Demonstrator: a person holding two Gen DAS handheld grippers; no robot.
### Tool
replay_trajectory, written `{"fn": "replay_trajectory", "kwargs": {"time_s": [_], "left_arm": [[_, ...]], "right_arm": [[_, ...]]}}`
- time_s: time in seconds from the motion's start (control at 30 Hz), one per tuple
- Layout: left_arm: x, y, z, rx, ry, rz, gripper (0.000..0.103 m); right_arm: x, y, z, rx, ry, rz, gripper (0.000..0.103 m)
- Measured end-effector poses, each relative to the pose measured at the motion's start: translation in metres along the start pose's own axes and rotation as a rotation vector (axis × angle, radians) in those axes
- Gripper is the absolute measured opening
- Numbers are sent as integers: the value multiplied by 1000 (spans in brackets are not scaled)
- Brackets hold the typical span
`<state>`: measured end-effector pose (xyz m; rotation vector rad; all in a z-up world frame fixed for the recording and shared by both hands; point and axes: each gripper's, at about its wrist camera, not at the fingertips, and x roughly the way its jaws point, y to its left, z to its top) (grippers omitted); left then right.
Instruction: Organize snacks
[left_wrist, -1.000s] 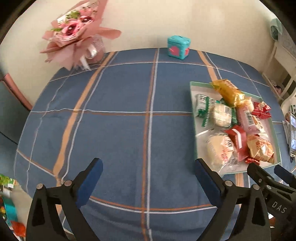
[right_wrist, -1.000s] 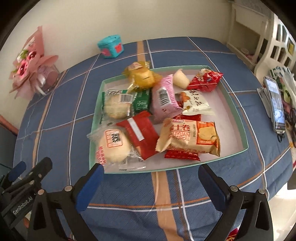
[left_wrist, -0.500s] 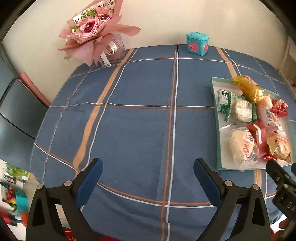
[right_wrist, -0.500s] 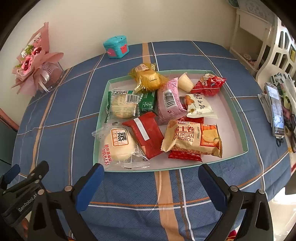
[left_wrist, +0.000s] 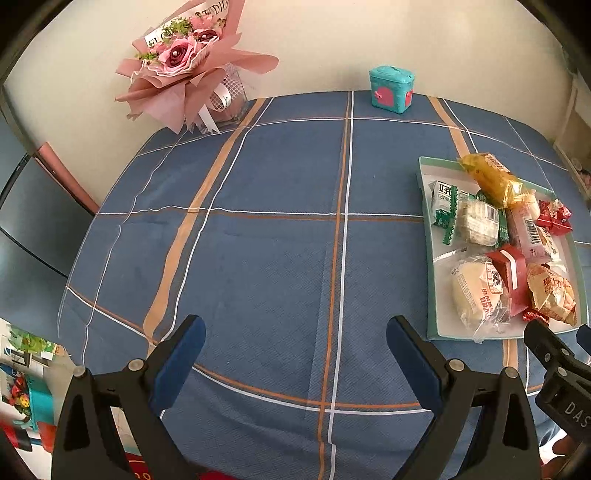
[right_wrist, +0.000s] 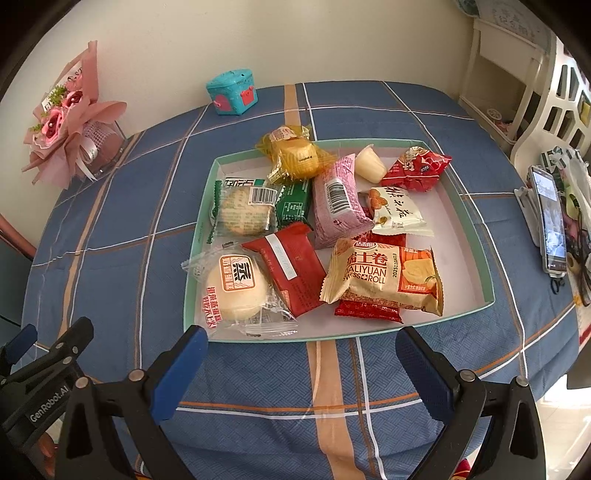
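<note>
A shallow green-rimmed tray (right_wrist: 476, 236) (left_wrist: 424, 236) sits on the blue plaid tablecloth, heaped with several wrapped snacks: a white bun (right_wrist: 236, 288), a red packet (right_wrist: 291, 269), a Swiss roll pack (right_wrist: 384, 277), a purple bar (right_wrist: 338, 203) and a yellow cake (right_wrist: 295, 155). My right gripper (right_wrist: 299, 363) is open and empty, hovering just in front of the tray's near edge. My left gripper (left_wrist: 293, 352) is open and empty over bare cloth, left of the tray. Each gripper shows at the edge of the other's view.
A pink flower bouquet (left_wrist: 188, 70) (right_wrist: 70, 125) stands at the back left by the wall. A small teal box (left_wrist: 391, 88) (right_wrist: 232, 90) sits at the back edge. A phone (right_wrist: 550, 221) on a stand and white furniture are right of the table.
Both cameras have drawn back and risen slightly. The left view has swung left, so the tray sits farther right in it. No snack has moved.
</note>
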<state>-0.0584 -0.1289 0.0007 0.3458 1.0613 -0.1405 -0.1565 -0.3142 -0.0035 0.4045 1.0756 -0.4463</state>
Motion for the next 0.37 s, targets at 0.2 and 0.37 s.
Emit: {"fn": "replay_trajectory", "kwargs": {"time_s": [0.2, 0.37], "left_arm": [[-2, 1, 1, -5, -5, -7, 98], [-8, 2, 2, -10, -38, -17, 98]], "right_arm": [[2, 0, 0, -5, 5, 1, 103], [2, 0, 0, -6, 6, 2, 103]]}}
